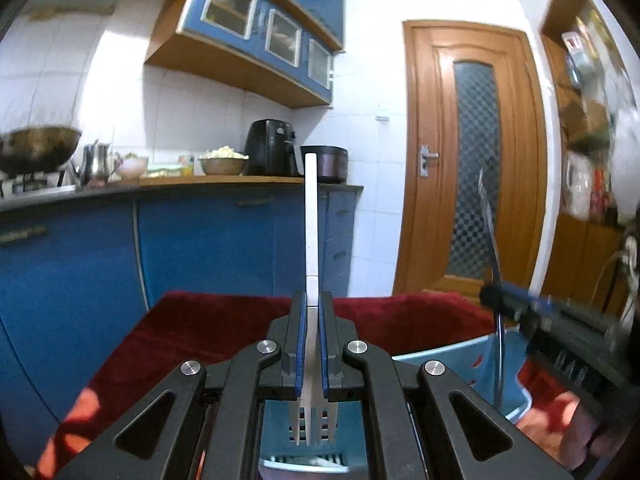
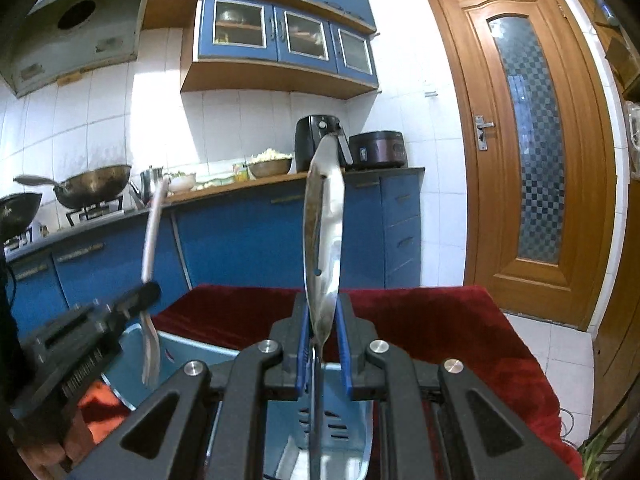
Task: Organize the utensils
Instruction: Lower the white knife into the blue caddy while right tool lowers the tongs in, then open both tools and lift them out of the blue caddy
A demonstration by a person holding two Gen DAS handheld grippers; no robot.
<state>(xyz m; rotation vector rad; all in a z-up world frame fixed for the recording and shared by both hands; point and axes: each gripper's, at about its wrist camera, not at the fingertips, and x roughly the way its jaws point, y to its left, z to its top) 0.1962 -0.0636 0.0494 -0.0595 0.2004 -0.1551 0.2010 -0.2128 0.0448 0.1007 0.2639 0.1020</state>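
My left gripper (image 1: 313, 308) is shut on a white-handled fork (image 1: 311, 216), handle up, tines pointing down into a light blue slotted utensil basket (image 1: 452, 360). My right gripper (image 2: 323, 312) is shut on a shiny metal spoon (image 2: 323, 224), bowl up, its thin handle reaching down into the same basket (image 2: 352, 416). Each gripper shows in the other's view: the right one (image 1: 490, 292) with the spoon (image 1: 490, 224), the left one (image 2: 150, 292) with the fork (image 2: 151, 240). Both hover over the basket.
The basket stands on a table with a dark red cloth (image 2: 432, 320). Behind it a blue kitchen counter (image 1: 200, 236) carries a wok (image 2: 94, 186), a kettle, bowls, an air fryer (image 1: 272, 152) and a rice cooker. A wooden door (image 2: 528, 140) is at the right.
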